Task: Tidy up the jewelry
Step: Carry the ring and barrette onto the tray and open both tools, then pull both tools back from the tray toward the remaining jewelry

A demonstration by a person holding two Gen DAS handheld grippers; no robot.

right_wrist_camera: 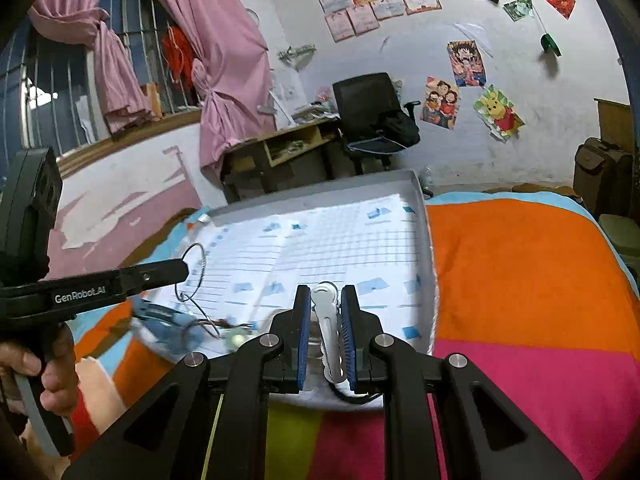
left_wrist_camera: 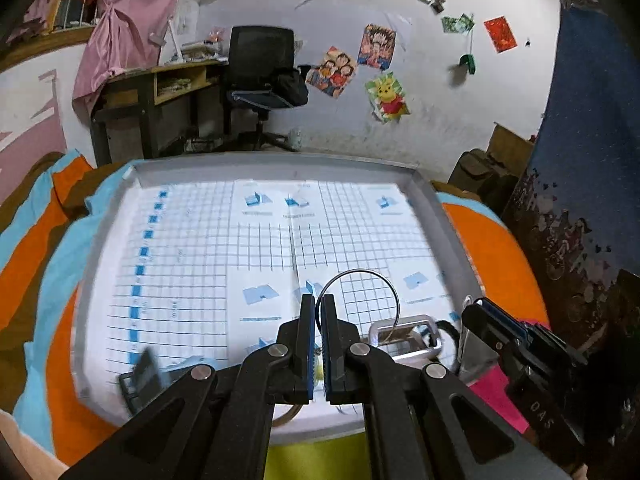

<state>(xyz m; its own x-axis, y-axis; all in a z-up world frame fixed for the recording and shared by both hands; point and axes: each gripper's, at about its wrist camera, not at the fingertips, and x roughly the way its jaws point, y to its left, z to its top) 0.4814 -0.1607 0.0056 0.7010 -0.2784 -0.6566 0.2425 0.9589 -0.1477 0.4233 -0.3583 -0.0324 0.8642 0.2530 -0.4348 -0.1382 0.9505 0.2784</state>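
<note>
From the left wrist camera, the left tongs [left_wrist_camera: 318, 304] are being held angled downward over a grey tray [left_wrist_camera: 448, 216] lined with gridded paper sheets [left_wrist_camera: 192, 248]. Their blue-padded fingers [left_wrist_camera: 307, 344] are pressed nearly together, and a thin wire hoop [left_wrist_camera: 394, 292] is being pinched between them at its left edge, the ring standing up and to the right of the tips. A small yellowish bead [left_wrist_camera: 319, 370] is seen low in the slit between the pads. Just beyond the tips, near the tray's right front corner, a clear box with a silver rim [left_wrist_camera: 408, 340] is lying on the paper. The right tongs [left_wrist_camera: 486, 312] are being seen at the lower right, over the tray's edge; from here their jaws cannot be read. The tray is resting on a bed covered by an orange, blue and pink blanket [left_wrist_camera: 500, 264].

From the right wrist camera, the right tongs [right_wrist_camera: 325, 300] are being tilted down toward the tray's [right_wrist_camera: 320, 194] near right part. Their jaws are set narrow and are clamped on a white, scalloped clip-like piece [right_wrist_camera: 328, 332] standing upright between the pads. At the left, the left tongs [right_wrist_camera: 182, 270] are being carried by a hand [right_wrist_camera: 52, 380] wrapped round the grip, pointing rightward with the hoop [right_wrist_camera: 196, 272] and a dangling thread held at the tip, above the tray's blurred left corner.
</note>
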